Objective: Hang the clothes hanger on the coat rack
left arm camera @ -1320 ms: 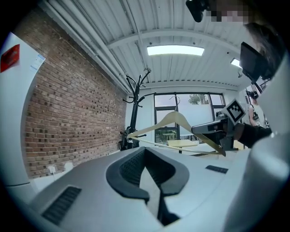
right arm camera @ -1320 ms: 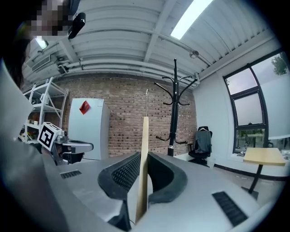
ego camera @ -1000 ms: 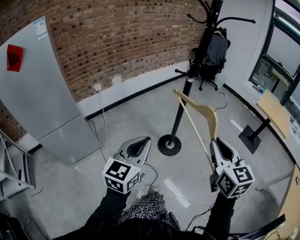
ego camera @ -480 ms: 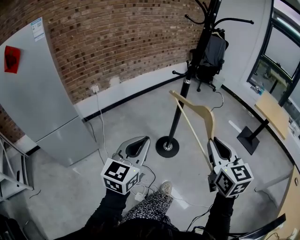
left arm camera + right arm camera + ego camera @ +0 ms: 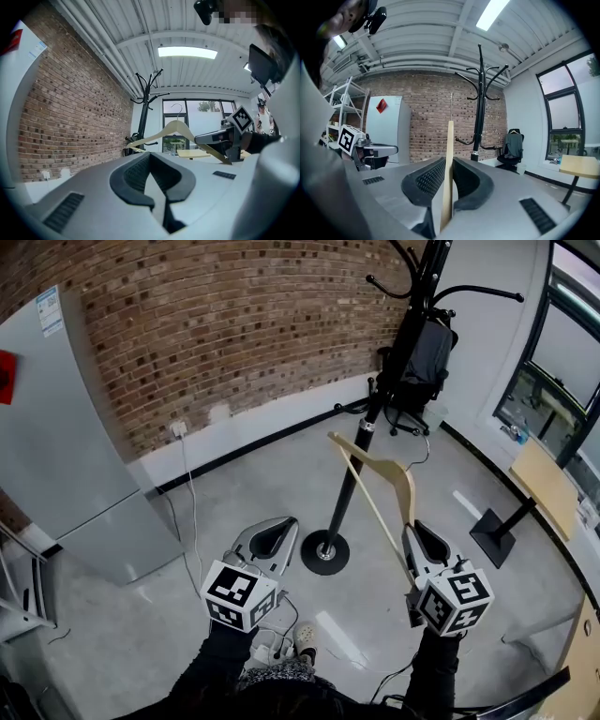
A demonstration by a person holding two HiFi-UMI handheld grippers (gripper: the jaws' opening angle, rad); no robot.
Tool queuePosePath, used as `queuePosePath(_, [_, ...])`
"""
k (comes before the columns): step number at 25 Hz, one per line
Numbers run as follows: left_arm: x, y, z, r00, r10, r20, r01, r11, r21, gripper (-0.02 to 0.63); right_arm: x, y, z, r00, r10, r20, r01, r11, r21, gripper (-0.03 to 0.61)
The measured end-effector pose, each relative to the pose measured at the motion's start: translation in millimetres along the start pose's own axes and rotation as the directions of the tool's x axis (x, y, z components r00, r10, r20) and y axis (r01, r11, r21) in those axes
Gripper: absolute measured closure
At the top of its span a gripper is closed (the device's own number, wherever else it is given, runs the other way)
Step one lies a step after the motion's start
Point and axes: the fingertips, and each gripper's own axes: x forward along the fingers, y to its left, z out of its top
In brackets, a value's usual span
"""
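Pale wooden clothes hanger (image 5: 373,455) sits centre frame, one end clamped in the right gripper (image 5: 417,532), jaws closed on the wood. Step, as judged: approach to the black metal coat rack (image 5: 386,371), upper centre, not yet reached. Next: lift the hanger's wire hook over a rack arm. Left gripper (image 5: 272,532), lower left: jaws together, empty.

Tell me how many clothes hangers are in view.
1: the wooden hanger clamped in the right gripper, near the coat rack. Others may be hidden.
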Motion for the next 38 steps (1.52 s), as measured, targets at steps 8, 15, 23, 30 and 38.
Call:
queuePosePath(8, [62,36,9,1.000,0.027,-0.005,-0.027,1.000,0.004,0.606,67,-41,4,0.999,0.025,-0.024,-0.025,1.000,-0.009,0.518])
queuePosePath(15, [95,65,10,0.998,0.062,-0.009,-0.063,0.998,-0.003,0.606,118,-59,1,0.997,0.052,-0.052,-0.053,0.998,-0.024,0.518])
queuePosePath(23, [126,85,4,0.997,0.077,-0.018,-0.077,0.997,-0.017,0.606,159,-73,-13,0.993,0.071,-0.092,-0.074,0.997,-0.034,0.518])
queuePosePath(30, [150,90,-1,0.997,0.072,-0.032,-0.072,0.997,-0.013,0.606,189,-90,-32,0.991,0.061,-0.120,-0.069,0.996,-0.060,0.518])
queuePosePath(38, [161,104,-7,0.995,0.092,-0.046,-0.093,0.996,-0.016,0.606,230,-98,-69,0.982,0.073,-0.175,-0.087,0.993,-0.075,0.518])
